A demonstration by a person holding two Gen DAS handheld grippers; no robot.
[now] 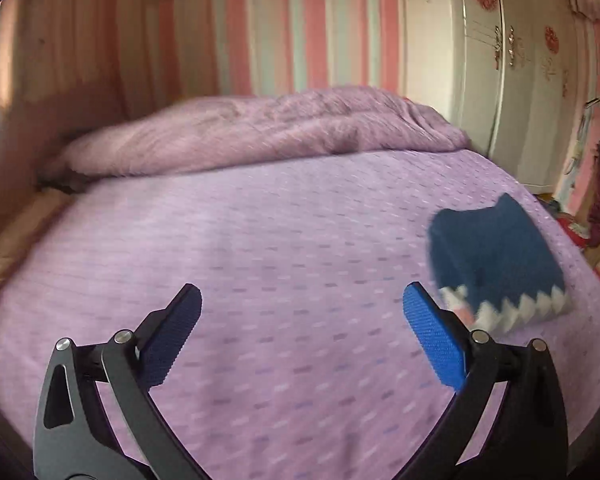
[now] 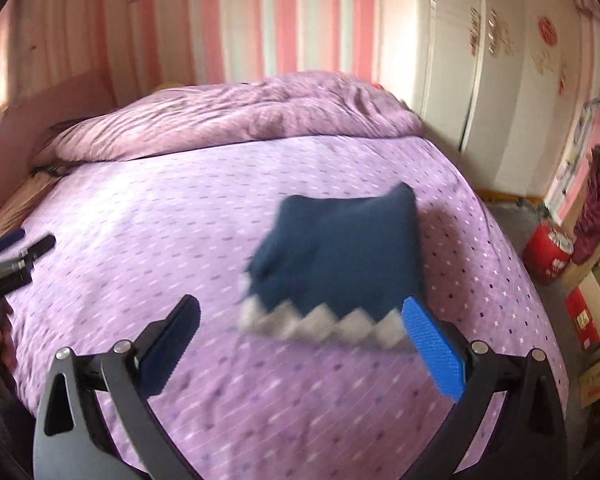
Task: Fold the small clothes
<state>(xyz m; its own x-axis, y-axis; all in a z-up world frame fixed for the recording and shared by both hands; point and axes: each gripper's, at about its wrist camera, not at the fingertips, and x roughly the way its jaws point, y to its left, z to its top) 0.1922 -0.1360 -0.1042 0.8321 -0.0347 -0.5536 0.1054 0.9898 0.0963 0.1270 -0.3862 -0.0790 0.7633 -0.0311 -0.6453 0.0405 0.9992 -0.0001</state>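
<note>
Right wrist alone shows left hand-held gripper (image 2: 28,246) beside garment (image 2: 340,264)

A small navy garment (image 2: 340,256) lies folded into a compact block on the bed (image 2: 180,216). Its near edge shows a white zigzag trim. Blur hides what kind of garment it is.

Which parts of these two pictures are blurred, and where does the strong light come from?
Left wrist view: the folded blue garment and the bedspread are smeared by motion, and daylight burns out the left edge. Right wrist view: the garment's white zigzag hem is blurred, while the right hand-held gripper stays sharp; the fisheye lens bends the striped wall.
</note>
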